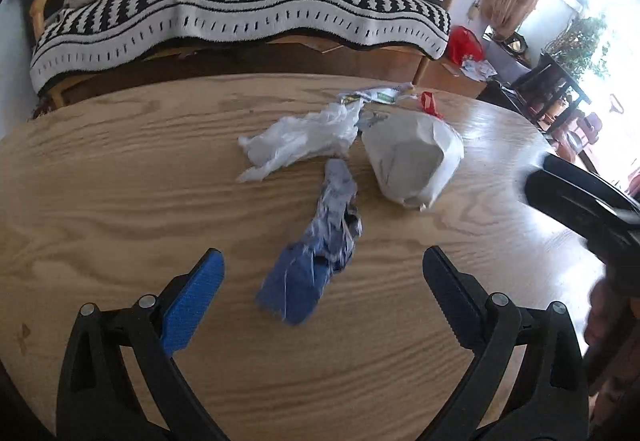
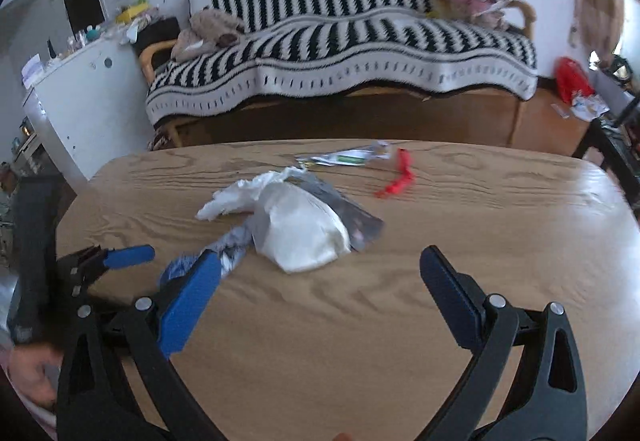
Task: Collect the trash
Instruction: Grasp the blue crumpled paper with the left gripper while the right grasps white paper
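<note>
Trash lies on a round wooden table. A crumpled blue-and-silver wrapper lies just ahead of my open left gripper, between its fingertips' line and the far pile. Behind it are a crumpled white plastic bag, a bulging white bag, a red scrap and a flat printed wrapper. In the right wrist view my right gripper is open and empty, short of the bulging white bag; the blue wrapper is partly hidden by its left finger. The left gripper shows at the left.
A sofa under a black-and-white striped blanket stands behind the table. A white cabinet with clutter stands at the left. A red bag and papers sit beside the sofa. Dark chairs stand at the right by a bright window.
</note>
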A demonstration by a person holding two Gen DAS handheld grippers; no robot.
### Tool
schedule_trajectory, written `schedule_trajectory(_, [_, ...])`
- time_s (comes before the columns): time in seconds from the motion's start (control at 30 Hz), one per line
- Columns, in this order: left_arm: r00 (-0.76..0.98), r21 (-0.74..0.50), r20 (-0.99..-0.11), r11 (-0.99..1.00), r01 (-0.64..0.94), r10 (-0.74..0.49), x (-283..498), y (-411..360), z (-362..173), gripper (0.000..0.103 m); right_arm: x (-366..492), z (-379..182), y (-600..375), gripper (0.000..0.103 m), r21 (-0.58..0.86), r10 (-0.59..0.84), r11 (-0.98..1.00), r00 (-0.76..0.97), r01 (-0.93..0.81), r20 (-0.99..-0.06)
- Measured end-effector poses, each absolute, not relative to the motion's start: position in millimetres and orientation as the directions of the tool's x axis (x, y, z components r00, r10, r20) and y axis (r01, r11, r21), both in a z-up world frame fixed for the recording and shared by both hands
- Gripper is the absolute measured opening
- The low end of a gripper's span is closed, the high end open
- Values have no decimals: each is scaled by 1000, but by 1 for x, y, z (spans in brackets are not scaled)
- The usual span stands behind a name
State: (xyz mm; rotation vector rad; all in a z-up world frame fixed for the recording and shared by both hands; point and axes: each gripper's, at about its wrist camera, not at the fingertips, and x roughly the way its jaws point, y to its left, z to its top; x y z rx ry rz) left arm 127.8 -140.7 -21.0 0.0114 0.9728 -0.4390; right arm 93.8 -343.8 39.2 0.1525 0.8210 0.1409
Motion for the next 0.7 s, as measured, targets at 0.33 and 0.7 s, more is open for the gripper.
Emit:
schedule_trajectory(0.33, [457, -158, -825, 911, 380, -333, 147, -149, -46, 43, 154, -2, -317, 68, 237, 212, 971, 620, -43, -755])
schedule_trajectory(0.7, [453, -195, -808, 897, 398, -377, 133, -153, -29, 28, 107, 4, -325, 61, 316, 247, 948, 673, -21, -697])
